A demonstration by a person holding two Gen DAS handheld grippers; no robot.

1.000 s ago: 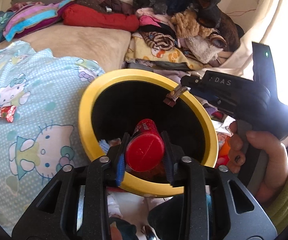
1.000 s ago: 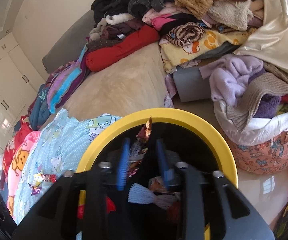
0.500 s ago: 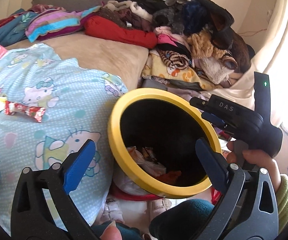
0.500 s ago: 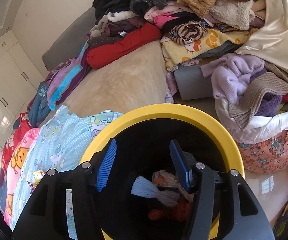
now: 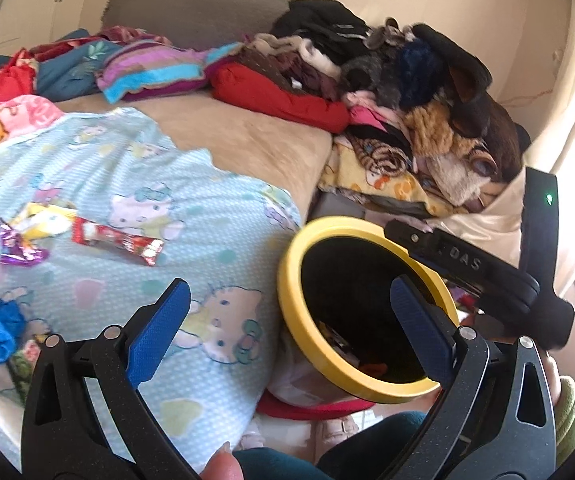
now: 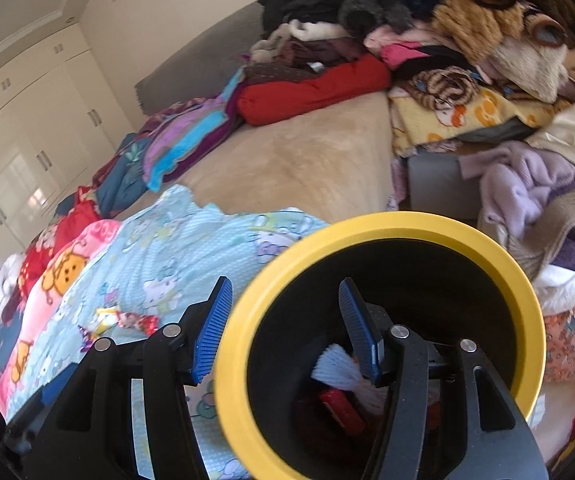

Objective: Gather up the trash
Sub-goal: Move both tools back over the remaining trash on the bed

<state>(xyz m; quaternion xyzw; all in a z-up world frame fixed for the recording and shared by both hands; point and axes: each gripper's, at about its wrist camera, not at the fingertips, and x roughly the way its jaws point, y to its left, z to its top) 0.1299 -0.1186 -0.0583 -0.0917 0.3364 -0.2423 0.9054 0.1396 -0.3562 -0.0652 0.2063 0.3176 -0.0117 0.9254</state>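
Yellow-rimmed black bin [image 6: 379, 232] beside the bed, its contents mostly lost in shadow, only a white net wad [image 6: 337, 368] and a red piece discernible. Left gripper [image 5: 287, 320] jaws wide and empty; right gripper [image 6: 287, 332] jaws half-spread, straddling the bin rim, gripping nothing. Wrappers [image 5: 117, 240] lie on the blue blanket [image 5: 215, 216].

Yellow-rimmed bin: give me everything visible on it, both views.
The bin is round, with a thick matte yellow rim that looks like plastic and a dark black inside. It stands open, with no lid, beside the bed where the light blue cartoon blanket hangs over the edge. Inside lie trash pieces: a white net sleeve, a red item, and wrappers. The right gripper straddles its near rim, one finger inside and one outside; contact is unclear.
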